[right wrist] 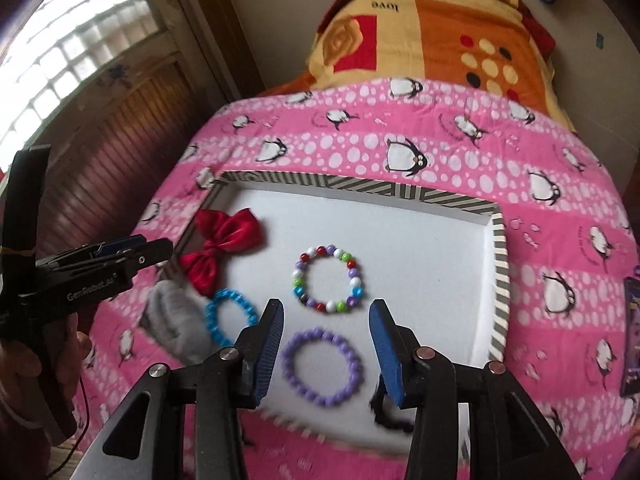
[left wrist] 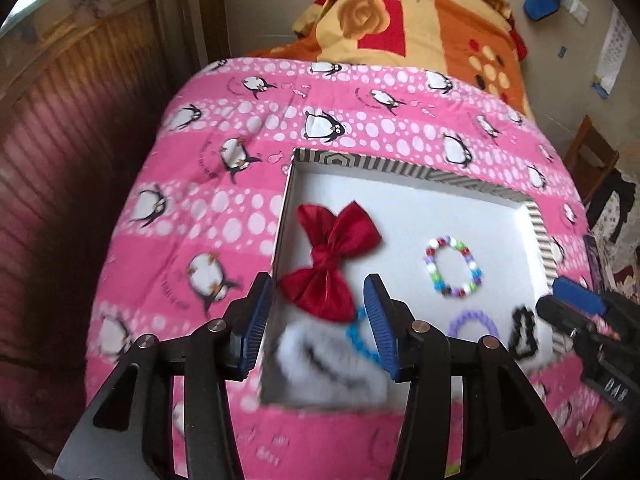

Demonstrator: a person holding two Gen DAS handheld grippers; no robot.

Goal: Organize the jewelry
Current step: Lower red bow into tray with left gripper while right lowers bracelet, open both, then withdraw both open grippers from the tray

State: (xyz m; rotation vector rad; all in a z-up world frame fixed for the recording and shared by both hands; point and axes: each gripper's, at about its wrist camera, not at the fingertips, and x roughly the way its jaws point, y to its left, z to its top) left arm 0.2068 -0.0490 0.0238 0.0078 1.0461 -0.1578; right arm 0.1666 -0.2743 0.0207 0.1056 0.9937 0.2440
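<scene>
Hovering with jaws spread and empty, the left gripper (left wrist: pixel 316 320) and right gripper (right wrist: pixel 326 344) flank the tray (right wrist: pixel 500 264), where the bracelets (right wrist: pixel 328 278) and bow (right wrist: pixel 224 248) lie spaced apart, probably for easy picking.

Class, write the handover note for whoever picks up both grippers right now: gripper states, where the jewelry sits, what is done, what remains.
Left gripper: open, empty, over the box's near-left corner above the grey fluffy piece.
Right gripper: open, empty, over the purple bracelet.
In the striped box: red bow, multicolour bracelet, blue bracelet, purple bracelet, black piece.
Done: all visible items lie in the box.
Left: probably tidying their arrangement; the grey piece overhangs the edge.
</scene>
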